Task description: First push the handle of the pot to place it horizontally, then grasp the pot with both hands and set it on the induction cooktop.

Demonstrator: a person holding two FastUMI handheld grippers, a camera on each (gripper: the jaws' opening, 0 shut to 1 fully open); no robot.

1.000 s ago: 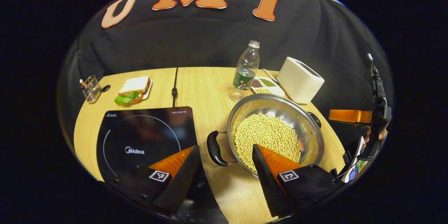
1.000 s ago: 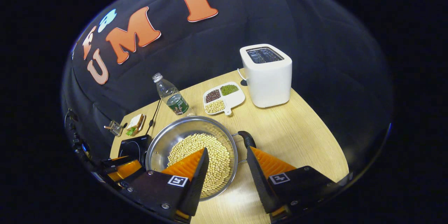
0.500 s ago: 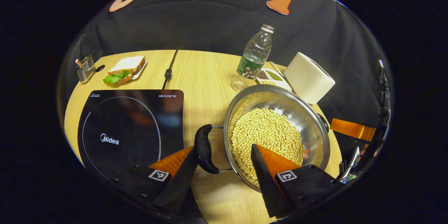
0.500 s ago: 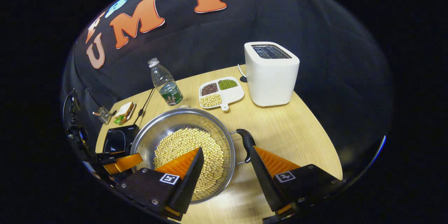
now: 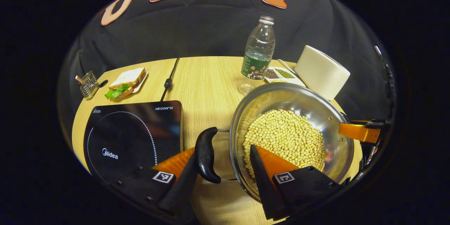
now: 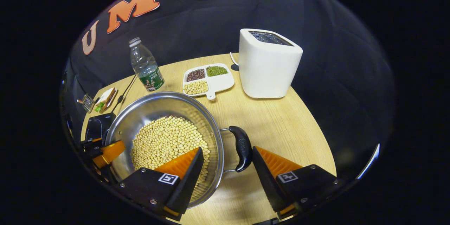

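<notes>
The pot [image 5: 291,137] sits on the wooden table [image 5: 207,84], full of pale beans [image 5: 286,140], just right of the induction cooktop [image 5: 133,137] and not on it. The left gripper [image 5: 221,168] has its fingers spread wide — the pot's near black handle [image 5: 205,154] lies in the gap, right against one finger, while the other finger hangs over the beans. Over in the right gripper view, the right gripper [image 6: 226,167] is open just as wide, straddling the opposite handle [image 6: 242,147] and the rim, nothing clamped. Bottle [image 6: 145,66], toaster [image 6: 268,64] and a divided dish [image 6: 207,79] stand behind the pot.
</notes>
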